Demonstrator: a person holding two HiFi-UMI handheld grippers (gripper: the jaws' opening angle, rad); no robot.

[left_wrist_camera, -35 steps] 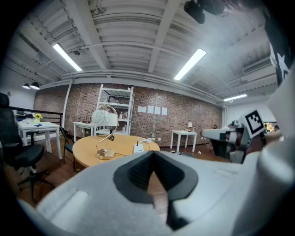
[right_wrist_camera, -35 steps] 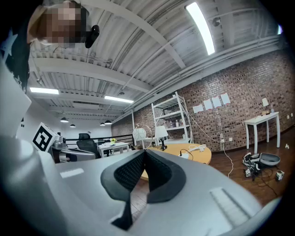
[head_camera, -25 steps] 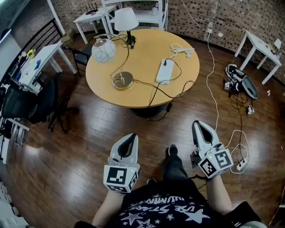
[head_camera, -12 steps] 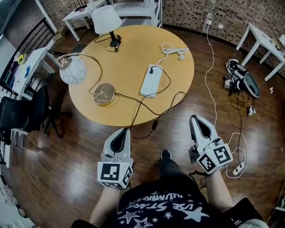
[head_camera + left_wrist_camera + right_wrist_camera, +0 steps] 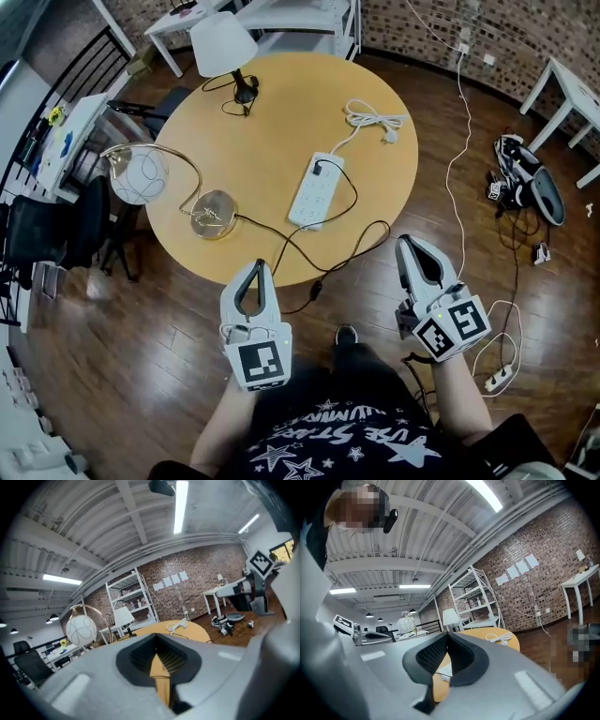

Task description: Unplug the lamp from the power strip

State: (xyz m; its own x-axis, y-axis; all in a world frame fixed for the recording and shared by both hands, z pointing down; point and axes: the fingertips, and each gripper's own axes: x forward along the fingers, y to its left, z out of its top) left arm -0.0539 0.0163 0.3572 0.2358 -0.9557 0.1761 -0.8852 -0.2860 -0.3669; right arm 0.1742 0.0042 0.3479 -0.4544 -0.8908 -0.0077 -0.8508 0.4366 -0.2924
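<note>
Jaws closed, empty, on left gripper (image 5: pixel 258 265), right gripper (image 5: pixel 404 242), power strip (image 5: pixel 315 192) whole only in head view

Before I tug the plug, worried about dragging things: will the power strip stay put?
The power strip looks like light plastic lying loose on the smooth table, so it would probably slide or lift with the plug. Its coiled white cord seems slack, so likely no anchor.

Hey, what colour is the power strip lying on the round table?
White. The power strip shows best in the head view.
</note>
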